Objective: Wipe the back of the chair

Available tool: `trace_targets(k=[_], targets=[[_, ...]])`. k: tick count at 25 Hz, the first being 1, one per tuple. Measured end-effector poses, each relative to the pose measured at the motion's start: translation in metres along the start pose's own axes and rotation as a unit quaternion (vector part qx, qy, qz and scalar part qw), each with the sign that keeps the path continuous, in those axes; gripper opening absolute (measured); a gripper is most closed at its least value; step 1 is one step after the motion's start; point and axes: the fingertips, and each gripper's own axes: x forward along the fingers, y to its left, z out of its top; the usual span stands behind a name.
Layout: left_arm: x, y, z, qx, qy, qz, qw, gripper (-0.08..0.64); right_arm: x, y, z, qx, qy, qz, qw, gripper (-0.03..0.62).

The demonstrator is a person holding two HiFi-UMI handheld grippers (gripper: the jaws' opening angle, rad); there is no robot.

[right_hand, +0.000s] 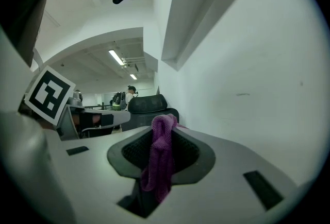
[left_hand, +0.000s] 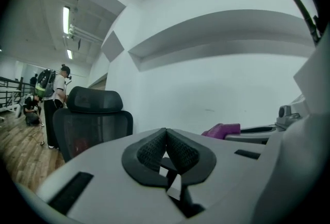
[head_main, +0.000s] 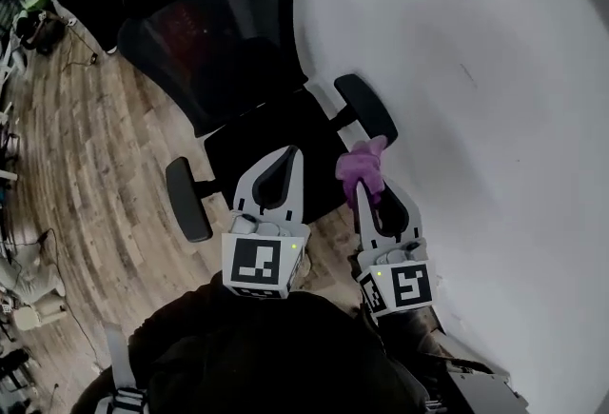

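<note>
A black mesh office chair [head_main: 214, 41] stands before me, its seat [head_main: 276, 141] facing me and its back [left_hand: 90, 133] and headrest [right_hand: 148, 103] beyond. A purple cloth [head_main: 362, 167] is pinched in my right gripper [head_main: 362, 182], which hovers above the seat's right edge near the right armrest [head_main: 366, 106]; the cloth [right_hand: 160, 158] hangs down between the pads. My left gripper [head_main: 287, 160] is shut on nothing, held over the seat's front. In the left gripper view its pads [left_hand: 149, 152] meet, and the purple cloth [left_hand: 223, 130] shows to the right.
A white wall [head_main: 476, 69] runs close along the chair's right side. Wooden floor [head_main: 86, 165] lies to the left, with the chair's left armrest [head_main: 187, 199] above it. People [left_hand: 54, 99] and equipment stand far off down the room.
</note>
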Motion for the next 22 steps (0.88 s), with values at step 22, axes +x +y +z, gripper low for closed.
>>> trace_targets(k=[22], targets=[[-0.005,0.192,0.049,-0.038,-0.031,0.255,0.9656,0.006,0.212,0.12,0.056,-0.053,0.024,0.278,0.959,0.091]])
